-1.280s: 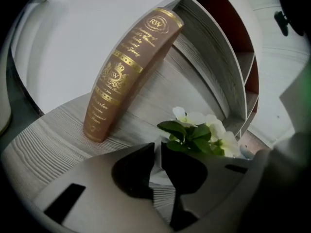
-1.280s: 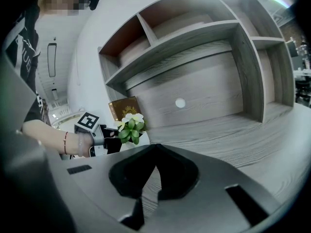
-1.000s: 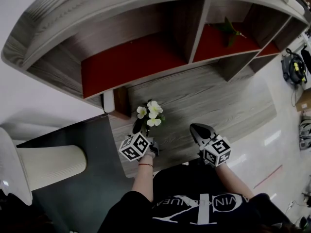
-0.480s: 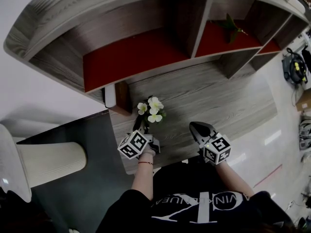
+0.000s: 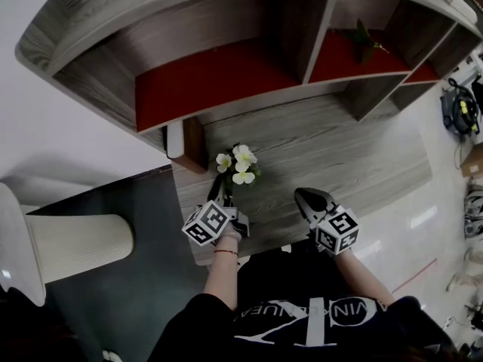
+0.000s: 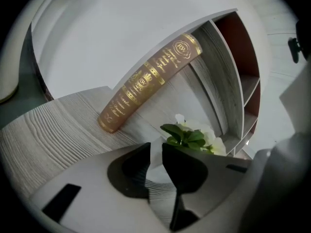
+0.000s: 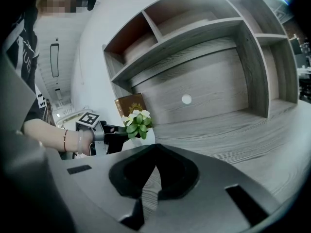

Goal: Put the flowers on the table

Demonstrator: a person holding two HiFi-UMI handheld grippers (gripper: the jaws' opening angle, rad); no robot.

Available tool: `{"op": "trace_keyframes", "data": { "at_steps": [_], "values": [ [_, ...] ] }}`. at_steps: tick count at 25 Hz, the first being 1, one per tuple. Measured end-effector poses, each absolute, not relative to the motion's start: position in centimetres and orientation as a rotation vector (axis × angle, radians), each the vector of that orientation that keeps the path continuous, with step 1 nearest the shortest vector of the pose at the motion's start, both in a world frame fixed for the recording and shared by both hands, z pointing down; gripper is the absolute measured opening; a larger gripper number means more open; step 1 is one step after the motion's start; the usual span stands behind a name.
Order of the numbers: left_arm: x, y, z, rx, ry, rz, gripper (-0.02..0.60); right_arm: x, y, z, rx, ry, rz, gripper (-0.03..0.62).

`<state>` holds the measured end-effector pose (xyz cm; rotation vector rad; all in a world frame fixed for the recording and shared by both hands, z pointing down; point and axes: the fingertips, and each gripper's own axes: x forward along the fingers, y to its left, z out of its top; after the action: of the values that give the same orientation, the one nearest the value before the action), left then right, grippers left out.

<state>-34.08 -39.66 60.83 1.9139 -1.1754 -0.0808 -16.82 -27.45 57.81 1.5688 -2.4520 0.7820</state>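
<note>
Gold lettering runs along the spine of a brown book (image 6: 146, 79), but it is too blurred to be read. The flowers (image 5: 240, 166) are seen as white blossoms over green leaves. They are clamped at their white base by the left gripper (image 5: 222, 199) over the grey wood-grain table (image 5: 332, 149), near the book. Whether the base touches the table cannot be told. The right gripper (image 5: 305, 199) is held closed on nothing, apart from the flowers.

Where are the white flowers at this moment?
In the head view the flowers are left of centre over the grey wooden desktop, gripped by the left tongs, just right of the leaning brown book.
</note>
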Motion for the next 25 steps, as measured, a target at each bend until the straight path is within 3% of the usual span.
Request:
{"op": "trace_keyframes", "data": {
  "at_steps": [20, 25],
  "values": [
    [-37.1, -37.0, 60.7, 1.858, -1.205, -0.140, 0.065, -17.9, -27.7, 58.2, 1.484, -2.491, 0.742, 0.009],
    [-37.9, -36.2, 58.7, 1.943, -1.317, -0.092, 0.006, -17.3, -28.5, 57.3, 1.436, -2.536, 0.704, 0.009]
  ]
}}
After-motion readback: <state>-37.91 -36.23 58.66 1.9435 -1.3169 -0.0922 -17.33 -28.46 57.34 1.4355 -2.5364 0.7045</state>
